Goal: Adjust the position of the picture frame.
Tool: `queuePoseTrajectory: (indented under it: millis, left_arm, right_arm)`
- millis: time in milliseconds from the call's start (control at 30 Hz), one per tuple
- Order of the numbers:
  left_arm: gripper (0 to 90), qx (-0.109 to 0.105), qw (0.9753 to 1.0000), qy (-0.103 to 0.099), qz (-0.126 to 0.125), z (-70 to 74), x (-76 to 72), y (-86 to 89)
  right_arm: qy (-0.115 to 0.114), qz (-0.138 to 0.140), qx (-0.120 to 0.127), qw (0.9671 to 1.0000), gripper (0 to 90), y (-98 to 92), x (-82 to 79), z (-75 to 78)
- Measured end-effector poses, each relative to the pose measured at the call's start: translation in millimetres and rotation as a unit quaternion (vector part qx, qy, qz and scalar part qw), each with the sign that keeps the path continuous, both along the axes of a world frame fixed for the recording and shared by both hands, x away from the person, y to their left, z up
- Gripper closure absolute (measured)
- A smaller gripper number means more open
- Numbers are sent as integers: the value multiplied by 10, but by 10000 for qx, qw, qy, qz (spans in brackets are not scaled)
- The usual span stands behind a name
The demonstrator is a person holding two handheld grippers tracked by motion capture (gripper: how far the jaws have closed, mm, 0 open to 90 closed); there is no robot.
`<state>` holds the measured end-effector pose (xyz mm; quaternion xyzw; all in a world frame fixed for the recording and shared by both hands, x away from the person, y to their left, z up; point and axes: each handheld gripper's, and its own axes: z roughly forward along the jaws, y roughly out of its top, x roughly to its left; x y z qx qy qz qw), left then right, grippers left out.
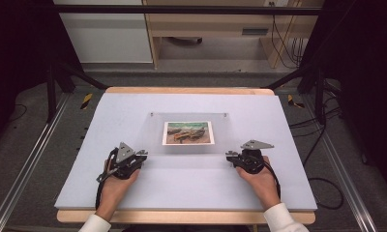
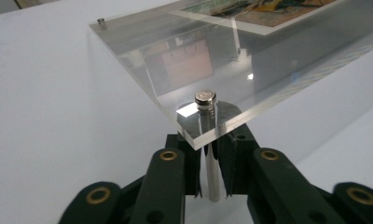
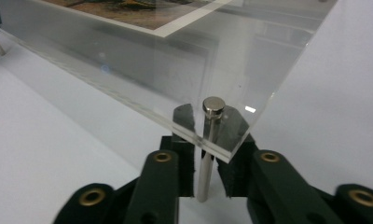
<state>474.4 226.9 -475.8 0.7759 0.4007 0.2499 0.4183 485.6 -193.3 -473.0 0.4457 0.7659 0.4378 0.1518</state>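
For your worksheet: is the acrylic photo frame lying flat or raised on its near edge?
Raised: the acrylic photo frame rides on metal pins above the table.

Printed picture (image 2: pixel 264 11) cut off by top edge in both gripper views; subject too small to read from high view. Lower part of metal pin (image 3: pixel 204 172) hidden between black pads (image 3: pixel 184 163); contact indeterminate. Acrylic panel (image 1: pixel 186 140) edges barely discernible from above.

Glossy clear acrylic panel (image 2: pixel 250 56), polished metal pin (image 3: pixel 208 154), matt black plastic tongs (image 2: pixel 212 161), matt pale mat (image 1: pixel 191 183).
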Motion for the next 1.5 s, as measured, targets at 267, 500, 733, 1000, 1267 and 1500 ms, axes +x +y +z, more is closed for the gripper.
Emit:
queuePoseTrajectory:
  millis: [267,500,733,1000,1267,1500]
  left_arm:
    - [467,-74,9999,60,96,28,-43,45]
    - [320,-266,9993,243,82,45,-63,103]
    - [230,-315,9988,355,-139,79,-89,167]
    - [119,-505,9975,438,-223,133,-74,286]
    - [66,-683,9962,267,-468,232,-100,346]
    - [47,-858,9947,181,-533,288,-126,363]
  right_arm:
    - [41,-78,-123,9999,468,-74,-103,43]
    - [16,-58,-234,9997,333,-141,-166,68]
    - [7,-39,-149,9999,233,-245,-198,96]
    - [-18,12,-146,9999,159,-320,-233,106]
    - [28,110,-11,9999,102,-386,-277,122]
    - [-159,273,114,9994,93,-387,-351,207]
